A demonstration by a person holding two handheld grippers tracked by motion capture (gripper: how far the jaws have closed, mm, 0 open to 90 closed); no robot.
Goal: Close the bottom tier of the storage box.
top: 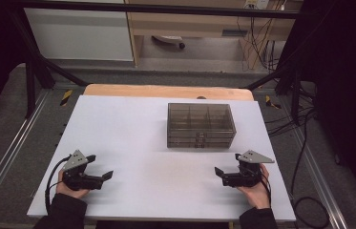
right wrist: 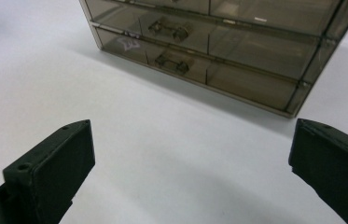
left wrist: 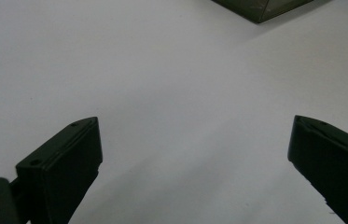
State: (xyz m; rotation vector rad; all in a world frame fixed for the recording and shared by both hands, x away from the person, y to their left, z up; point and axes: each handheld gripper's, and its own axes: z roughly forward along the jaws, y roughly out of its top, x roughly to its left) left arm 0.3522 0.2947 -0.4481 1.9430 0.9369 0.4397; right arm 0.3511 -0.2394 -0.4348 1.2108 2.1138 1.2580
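Nearest the bottom edge of the high view: two dark sleeves, two hands, each wrapped around a black hard-plastic gripper with a grey three-cornered plate on top and a black cable trailing back. Left gripper (top: 100, 167) low at the near-left of the board, jaws spread wide, nothing between them. Right gripper (top: 228, 164) at the near-right, jaws likewise spread wide, nothing between them. Seen close in both gripper views: blocky, matte black jaws with flat inner faces, bevelled tips and small screw holes, apart over bare surface.

Underneath, a white board (top: 128, 138), smooth, matte, rectangular, faintly shadowed beneath the jaws. Beyond its far edge, a strip of pale wooden tabletop (top: 118, 90) with rounded corners.

Farther out, right of centre toward the far half of the board, well apart from both grippers: a small drawer cabinet (top: 201, 125) of smoke-tinted translucent plastic, box-shaped, standing flat. Through its top, dividers marking compartments. Closer in the right gripper view, the cabinet (right wrist: 237, 51) as stacked shallow drawers with thin glossy walls, small moulded pull handles at the middle of the fronts, all pushed in flush. One corner of it at the top of the left gripper view.

Beyond the table: grey floor, black frame bars, loose cables.
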